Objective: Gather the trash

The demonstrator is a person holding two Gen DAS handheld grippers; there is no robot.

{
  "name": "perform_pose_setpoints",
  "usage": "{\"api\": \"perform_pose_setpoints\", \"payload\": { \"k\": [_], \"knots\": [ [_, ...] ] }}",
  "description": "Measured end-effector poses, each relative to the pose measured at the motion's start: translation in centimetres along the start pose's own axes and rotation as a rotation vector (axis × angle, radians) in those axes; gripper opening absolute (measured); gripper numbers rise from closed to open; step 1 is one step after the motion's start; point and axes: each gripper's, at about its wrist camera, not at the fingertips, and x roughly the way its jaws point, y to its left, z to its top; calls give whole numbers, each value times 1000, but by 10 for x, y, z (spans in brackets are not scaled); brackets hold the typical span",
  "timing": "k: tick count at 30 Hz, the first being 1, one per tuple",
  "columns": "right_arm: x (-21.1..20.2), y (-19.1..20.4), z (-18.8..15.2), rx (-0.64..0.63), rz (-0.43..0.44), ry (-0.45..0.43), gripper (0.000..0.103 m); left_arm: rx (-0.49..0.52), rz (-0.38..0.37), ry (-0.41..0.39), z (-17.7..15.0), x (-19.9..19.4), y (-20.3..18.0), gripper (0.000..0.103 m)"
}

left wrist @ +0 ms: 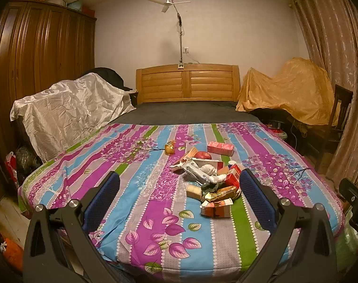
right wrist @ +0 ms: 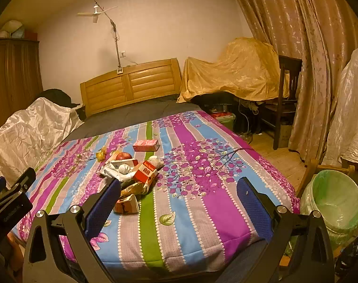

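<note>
A heap of trash (left wrist: 209,176) — cartons, wrappers, crumpled paper — sits mid-bed on the striped floral bedspread (left wrist: 136,202), with a pink box (left wrist: 220,148) just beyond it. Both claws hang at the near edge, the left gripper (left wrist: 179,193) and right gripper (right wrist: 179,198) each spread wide and holding nothing. A bin with a green liner (right wrist: 335,202) stands on the floor at the bed's near right corner. I'd start with the crushed red-and-white carton (right wrist: 126,204), nearest of the lot: come down square, pinch its flat sides, and lift clear without dragging the cloth.
</note>
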Motion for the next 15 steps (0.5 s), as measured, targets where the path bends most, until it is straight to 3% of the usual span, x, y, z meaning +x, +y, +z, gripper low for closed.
{"api": "perform_pose_setpoints", "payload": {
  "k": [15],
  "knots": [
    [5,0,-2,4,0,25,98,-3,16,31,-1,5,3,98]
  ]
}}
